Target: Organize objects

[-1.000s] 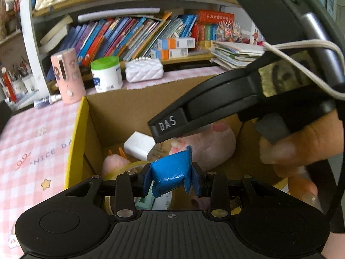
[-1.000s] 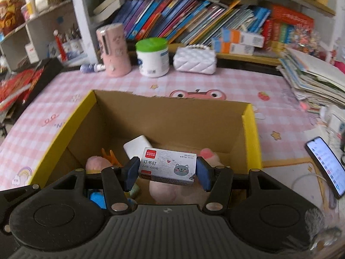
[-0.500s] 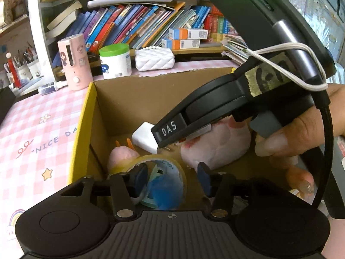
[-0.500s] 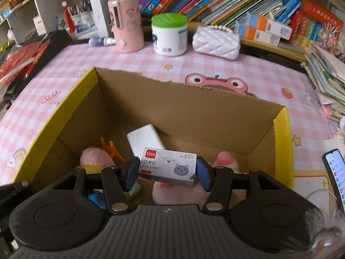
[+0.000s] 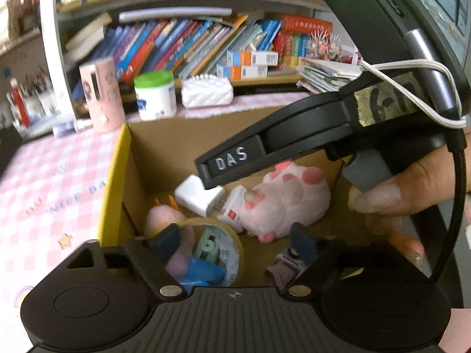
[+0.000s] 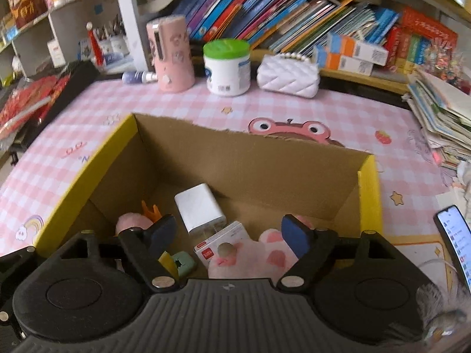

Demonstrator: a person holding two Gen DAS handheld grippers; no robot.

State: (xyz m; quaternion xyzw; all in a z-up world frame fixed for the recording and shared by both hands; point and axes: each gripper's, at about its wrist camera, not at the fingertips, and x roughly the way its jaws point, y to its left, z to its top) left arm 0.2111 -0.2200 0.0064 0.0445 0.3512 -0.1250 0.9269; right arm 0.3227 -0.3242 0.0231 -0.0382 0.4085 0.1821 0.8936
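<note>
Box: the cardboard box [image 6: 259,164] with yellow rims sits on the pink checked tablecloth [image 6: 338,114], open at the top, filling the middle of both views.
Staple box: the small white box with a red label [image 6: 219,242] lies on the box floor, touching the pink plush toy [image 6: 265,257] at its 3 o'clock and just beside the white charger [image 6: 200,207] at its 11 o'clock.
Other contents: a tape roll [image 5: 219,248] lies at 7 o'clock in the left wrist view, ringed round a mint green item [image 5: 207,247], with a blue object [image 5: 203,272] at its near edge; a second pink plush [image 6: 131,223] with orange points lies by the left wall.
Right gripper [image 6: 228,236]: fingers spread wide apart, holding nothing, directly above the staple box and plush.
Left gripper [image 5: 235,242]: fingers apart, empty, over the tape roll and box floor.
Behind the box: at 12 o'clock stand a pink cylinder [image 6: 172,54], a green-lidded jar [image 6: 227,67] and a white quilted purse [image 6: 288,75], in front of the bookshelf [image 6: 279,26].
Right edge: a lit phone [image 6: 454,242] lies at 3 o'clock.
</note>
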